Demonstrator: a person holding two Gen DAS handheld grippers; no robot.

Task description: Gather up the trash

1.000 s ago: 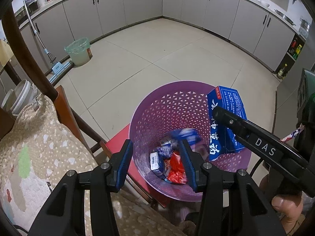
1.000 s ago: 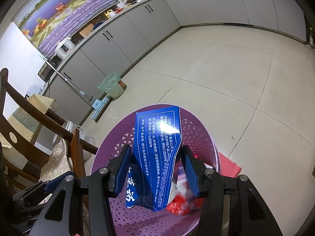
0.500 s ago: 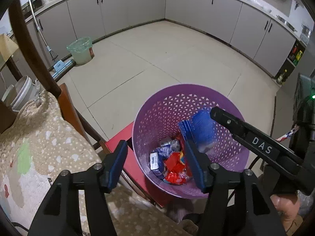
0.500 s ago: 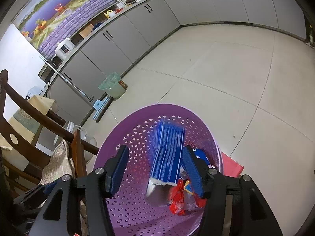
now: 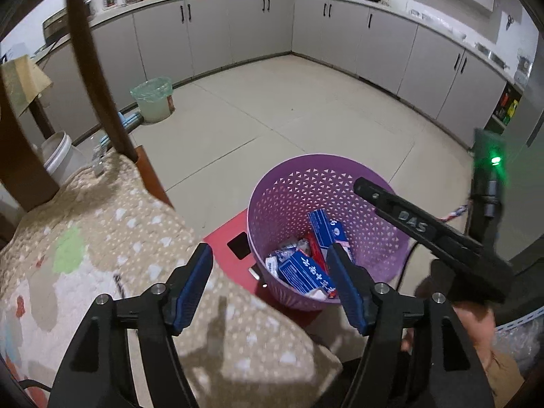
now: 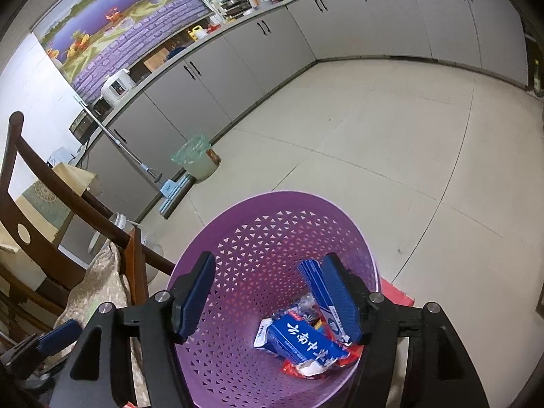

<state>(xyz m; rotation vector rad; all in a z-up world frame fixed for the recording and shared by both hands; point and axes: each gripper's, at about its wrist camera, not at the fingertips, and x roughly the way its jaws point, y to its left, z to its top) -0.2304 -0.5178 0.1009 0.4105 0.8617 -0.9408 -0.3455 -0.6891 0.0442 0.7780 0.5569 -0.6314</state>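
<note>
Blue carton [image 6: 302, 341] lies flat in purple basket [image 6: 258, 234], long axis crosswise, directly below our right gripper [image 6: 268, 297]; both grippers spread, empty; left gripper [image 5: 268, 284] probably farther off.

A purple basket [image 6: 272, 238] with triangular perforations is seen standing upright on a red mat [image 5: 224, 238], its rim round and open. At its bottom a blue box [image 6: 306, 340] with white characters is laid flat on red wrappers [image 6: 292, 369]. A second blue carton [image 6: 318, 285] is leaned steeply against the basket's right wall, beside small white-and-blue packets [image 5: 285, 250].
</note>
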